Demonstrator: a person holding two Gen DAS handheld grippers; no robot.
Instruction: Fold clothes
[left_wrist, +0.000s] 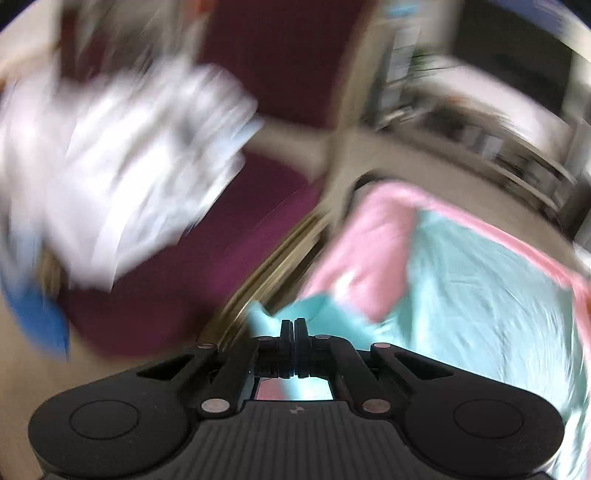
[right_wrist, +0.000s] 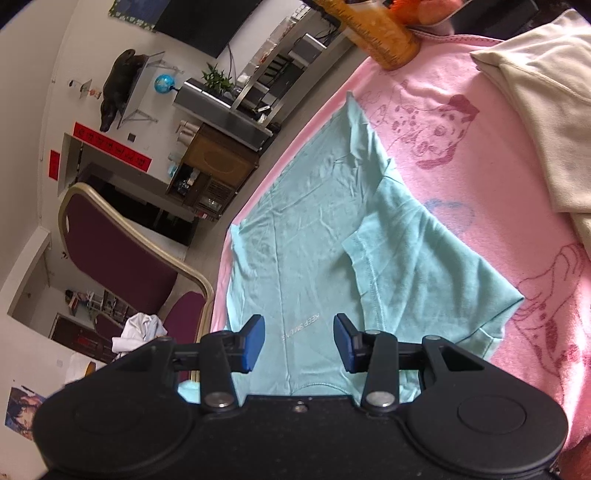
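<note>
The pink blanket (right_wrist: 461, 155) bore the teal shirt (right_wrist: 325, 229) — its long axis ran six to twelve o'clock from the spread right gripper (right_wrist: 299, 341), hovering nearer. The left gripper (left_wrist: 294, 328) — pressed together, seemingly pinching teal cloth.

Soft cloth laid over fleecy pink blanket

A matt mint cotton T-shirt (right_wrist: 325, 229) is shown creased on a fuzzy printed blanket (right_wrist: 461, 155). Matt black plastic forms the right gripper (right_wrist: 299, 343), its fingers (right_wrist: 255, 343) faced with blue rubbery pads; a chair (right_wrist: 122, 251) is upholstered in maroon fabric, framed in gold-toned metal.
</note>
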